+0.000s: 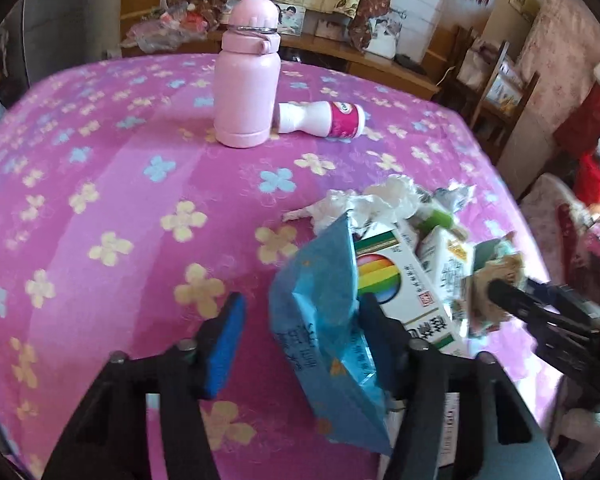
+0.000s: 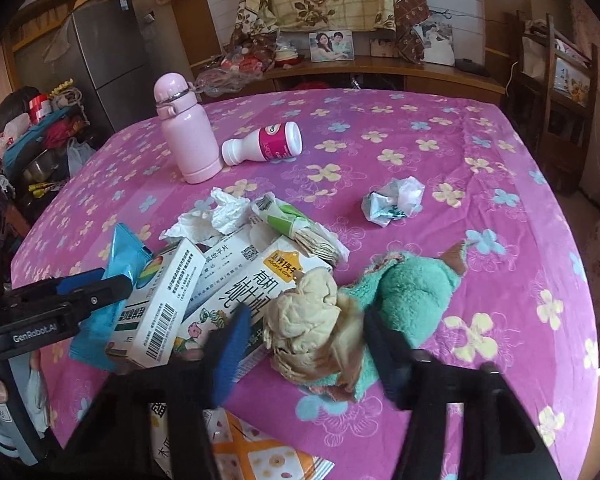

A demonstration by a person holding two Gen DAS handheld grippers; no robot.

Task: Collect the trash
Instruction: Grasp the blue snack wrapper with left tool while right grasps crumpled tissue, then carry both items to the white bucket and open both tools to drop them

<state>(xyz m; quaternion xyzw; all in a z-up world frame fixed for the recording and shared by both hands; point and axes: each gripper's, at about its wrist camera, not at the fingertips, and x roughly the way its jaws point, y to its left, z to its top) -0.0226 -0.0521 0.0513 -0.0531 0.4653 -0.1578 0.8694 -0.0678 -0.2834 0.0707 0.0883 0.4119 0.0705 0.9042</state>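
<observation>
My left gripper [image 1: 303,300] stands open around a blue plastic packet [image 1: 320,256]; the packet leans on the right finger and a gap shows at the left blue pad [image 1: 228,340]. My right gripper [image 2: 307,316] is open astride a crumpled beige paper ball [image 2: 304,312], with the fingers close on both sides. Beside them lie a rainbow-printed box [image 2: 160,300], a milk carton [image 2: 256,284], white tissue [image 2: 220,216] and a crumpled wrapper [image 2: 394,200]. A small white-and-pink bottle [image 2: 268,144] lies on its side farther back.
A pink flask [image 2: 186,136] stands upright at the back of the floral pink table [image 2: 480,152]. A green fluffy cloth [image 2: 412,288] lies under the paper ball. An orange patterned bag [image 2: 260,452] hangs below the near edge. A fridge [image 2: 112,56] and wooden chairs [image 2: 556,92] flank the table.
</observation>
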